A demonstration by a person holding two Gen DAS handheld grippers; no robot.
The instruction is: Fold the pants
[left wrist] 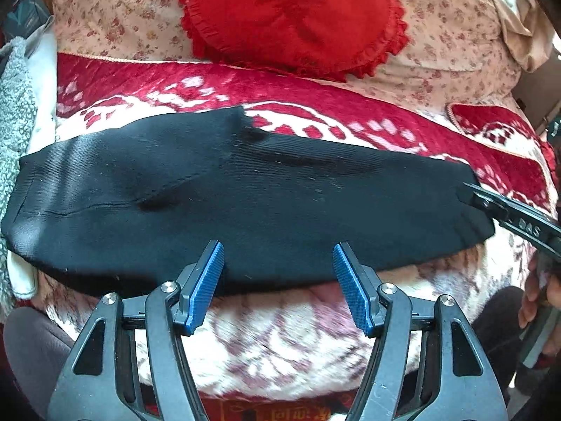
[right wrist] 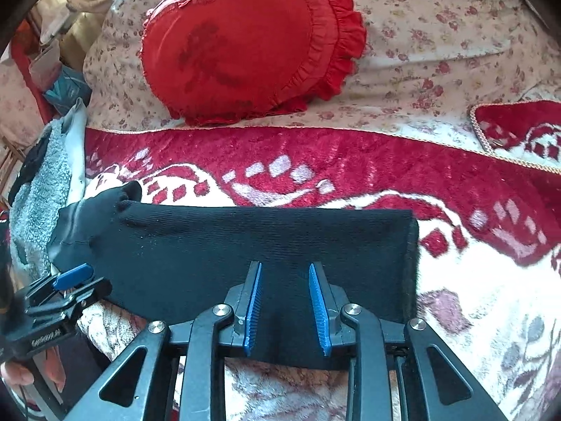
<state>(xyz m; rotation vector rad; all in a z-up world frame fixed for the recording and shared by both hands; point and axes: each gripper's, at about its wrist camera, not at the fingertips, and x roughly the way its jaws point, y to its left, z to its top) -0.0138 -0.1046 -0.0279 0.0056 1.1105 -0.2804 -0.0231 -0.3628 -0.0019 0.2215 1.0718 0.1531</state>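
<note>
Black knit pants lie folded lengthwise in a long flat strip across a red and white patterned blanket; they also show in the right wrist view. My left gripper is open, its blue pads over the near edge of the pants' middle. My right gripper is open over the near edge close to the right end of the strip. It shows at the far right in the left wrist view. The left gripper shows at the lower left in the right wrist view.
A red heart-shaped ruffled cushion leans on a floral pillow behind the blanket. A grey fleecy cloth lies at the left end of the pants. A second red patterned mat lies at the right.
</note>
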